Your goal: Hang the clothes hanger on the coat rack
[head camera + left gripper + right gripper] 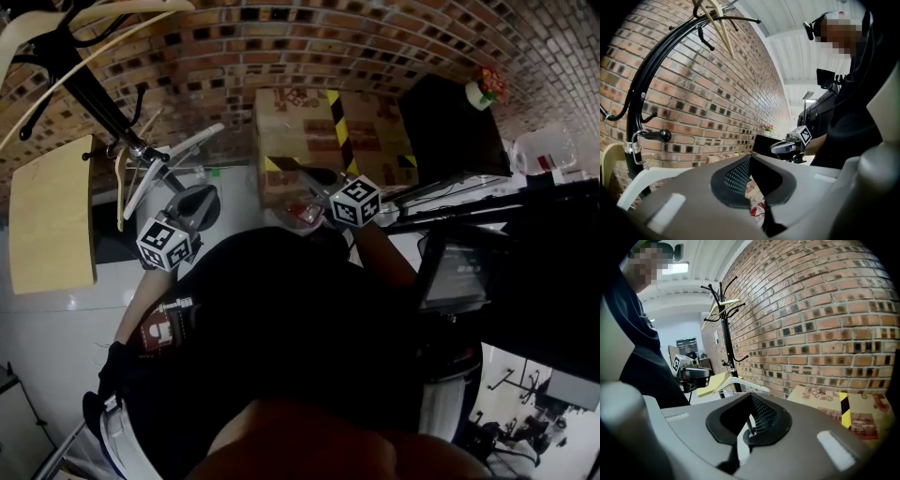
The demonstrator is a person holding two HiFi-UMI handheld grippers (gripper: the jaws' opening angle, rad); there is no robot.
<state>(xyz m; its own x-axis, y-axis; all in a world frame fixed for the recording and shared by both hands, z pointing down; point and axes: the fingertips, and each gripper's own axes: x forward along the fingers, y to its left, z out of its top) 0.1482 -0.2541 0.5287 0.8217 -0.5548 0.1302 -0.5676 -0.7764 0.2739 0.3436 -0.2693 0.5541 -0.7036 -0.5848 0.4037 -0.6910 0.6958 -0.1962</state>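
In the head view, the coat rack [94,98] is seen at the upper left against the brick wall [281,37]. A white hanger [173,155] is hung low on its pole and a pale wooden hanger [56,23] at its top. The left tool [202,199] is held just beside the white hanger, and the right tool [319,178] over a taped cardboard box [309,122]. A yellow board [52,216] lies left of the rack. In the left gripper view, the left tool [750,161] is seen closed on nothing, with the rack [633,126] to its left. In the right gripper view, the right tool [752,397] is likewise closed and empty, and the white hanger [740,380] is seen beyond it, at the foot of the rack [727,348].
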